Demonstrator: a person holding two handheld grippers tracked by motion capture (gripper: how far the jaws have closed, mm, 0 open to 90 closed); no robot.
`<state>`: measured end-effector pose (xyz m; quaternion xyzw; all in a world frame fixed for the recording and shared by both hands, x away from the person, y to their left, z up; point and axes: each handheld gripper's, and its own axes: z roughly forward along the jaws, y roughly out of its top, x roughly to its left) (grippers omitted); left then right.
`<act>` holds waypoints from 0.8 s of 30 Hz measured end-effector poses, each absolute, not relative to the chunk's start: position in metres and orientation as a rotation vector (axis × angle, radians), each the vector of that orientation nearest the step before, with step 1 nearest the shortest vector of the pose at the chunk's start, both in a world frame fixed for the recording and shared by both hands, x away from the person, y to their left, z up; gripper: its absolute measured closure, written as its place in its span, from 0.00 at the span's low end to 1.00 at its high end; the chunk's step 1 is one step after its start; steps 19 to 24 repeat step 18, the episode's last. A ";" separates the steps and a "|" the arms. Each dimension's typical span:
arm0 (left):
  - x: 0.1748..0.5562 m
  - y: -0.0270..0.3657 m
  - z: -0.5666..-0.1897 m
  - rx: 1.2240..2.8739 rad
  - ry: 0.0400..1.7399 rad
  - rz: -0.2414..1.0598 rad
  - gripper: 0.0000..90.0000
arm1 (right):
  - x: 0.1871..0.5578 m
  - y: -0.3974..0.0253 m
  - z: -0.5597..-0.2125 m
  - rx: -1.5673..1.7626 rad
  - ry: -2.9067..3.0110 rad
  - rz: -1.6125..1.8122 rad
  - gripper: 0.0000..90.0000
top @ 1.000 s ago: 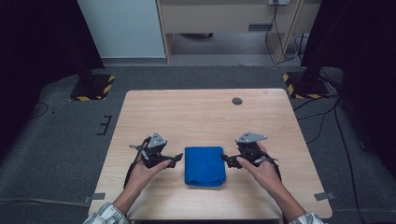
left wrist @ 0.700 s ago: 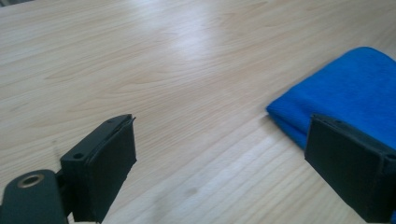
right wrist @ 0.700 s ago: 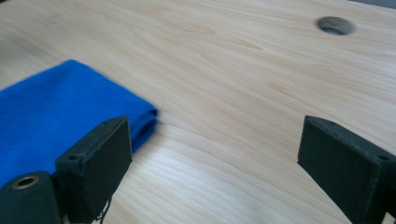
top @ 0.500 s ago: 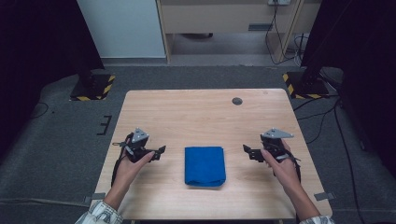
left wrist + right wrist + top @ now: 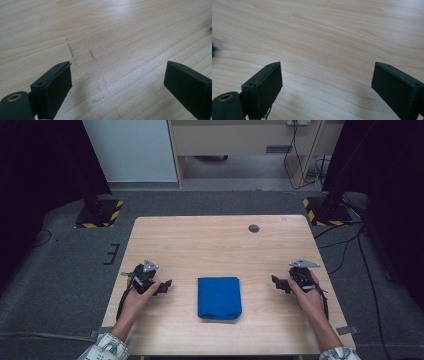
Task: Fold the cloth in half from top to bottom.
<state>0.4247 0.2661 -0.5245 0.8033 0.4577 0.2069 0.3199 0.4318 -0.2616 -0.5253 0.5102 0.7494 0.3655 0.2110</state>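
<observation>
A folded blue cloth (image 5: 219, 297) lies flat on the wooden table (image 5: 210, 245), near the front middle. My left gripper (image 5: 165, 286) rests low over the table to the left of the cloth, apart from it, jaws open. In the left gripper view the left gripper (image 5: 117, 85) has bare wood between its jaws. On the other side of the cloth my right gripper (image 5: 278, 284) stands open, also clear of it. The right gripper view has my right gripper (image 5: 325, 83) wide apart over bare wood.
A small dark round disc (image 5: 254, 228) sits near the table's far edge, right of centre. Black stands with yellow-striped bases (image 5: 99, 212) stand on the floor beyond both far corners. Cables trail on the floor at the right.
Both grippers have let go of the cloth's sides and drawn outward, left to the left and right to the right. The cloth lies folded where it was.
</observation>
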 end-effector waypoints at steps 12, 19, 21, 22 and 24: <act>0.426 0.265 -0.537 2.094 1.213 0.505 0.03 | 0.440 -0.267 -0.539 1.502 2.056 0.913 0.07; 0.426 0.265 -0.537 2.094 1.212 0.504 0.03 | 0.440 -0.259 -0.540 1.495 2.058 0.858 0.04; 0.426 0.265 -0.537 2.094 1.212 0.504 0.03 | 0.440 -0.259 -0.540 1.495 2.058 0.858 0.04; 0.426 0.265 -0.537 2.094 1.212 0.504 0.03 | 0.440 -0.259 -0.540 1.495 2.058 0.858 0.04; 0.426 0.265 -0.537 2.094 1.212 0.504 0.03 | 0.440 -0.259 -0.540 1.495 2.058 0.858 0.04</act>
